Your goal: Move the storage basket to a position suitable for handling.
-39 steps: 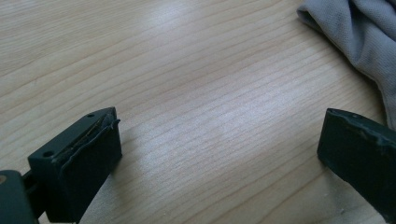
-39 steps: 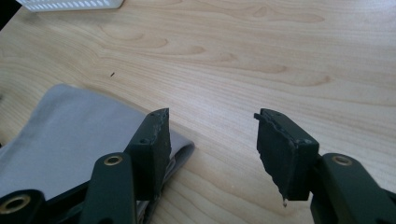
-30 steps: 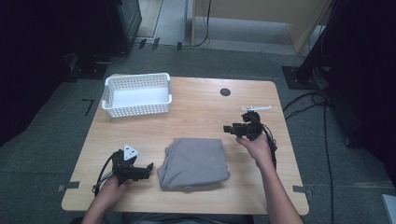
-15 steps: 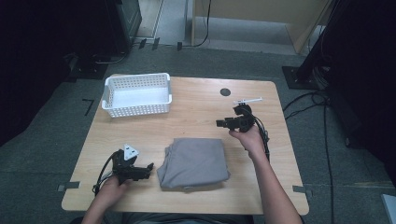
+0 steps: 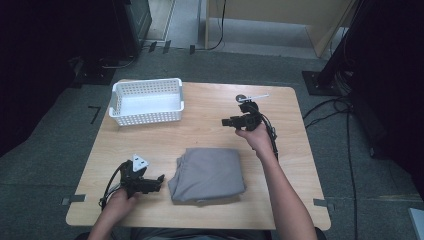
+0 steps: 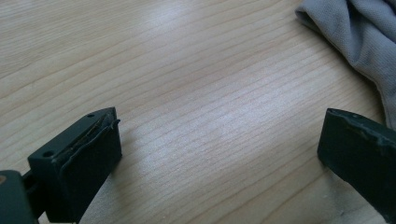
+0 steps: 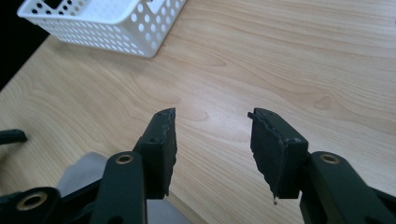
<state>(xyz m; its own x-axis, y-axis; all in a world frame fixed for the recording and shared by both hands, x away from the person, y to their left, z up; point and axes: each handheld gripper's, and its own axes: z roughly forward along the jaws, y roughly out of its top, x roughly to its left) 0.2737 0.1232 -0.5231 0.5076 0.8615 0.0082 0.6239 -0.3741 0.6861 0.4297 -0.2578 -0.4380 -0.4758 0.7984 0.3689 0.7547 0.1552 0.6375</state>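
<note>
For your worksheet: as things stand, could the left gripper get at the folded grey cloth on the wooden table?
Probably yes: the left gripper is open, and only bare wooden table lies between it and the folded grey cloth.

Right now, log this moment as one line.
left gripper: open, empty, beside cloth | right gripper: open, empty, jaws just closing, above table | basket: empty

A light wooden table (image 5: 200,135) seen from above. A folded grey cloth (image 5: 207,175) lies near its front edge. A white perforated plastic basket (image 5: 146,101) sits at the back left. The left gripper (image 5: 159,179), black, rests just left of the cloth, jaws apart. The right gripper (image 5: 226,121), held above the table beyond the cloth, points left with nothing between its jaws, which have just been closing.
</note>
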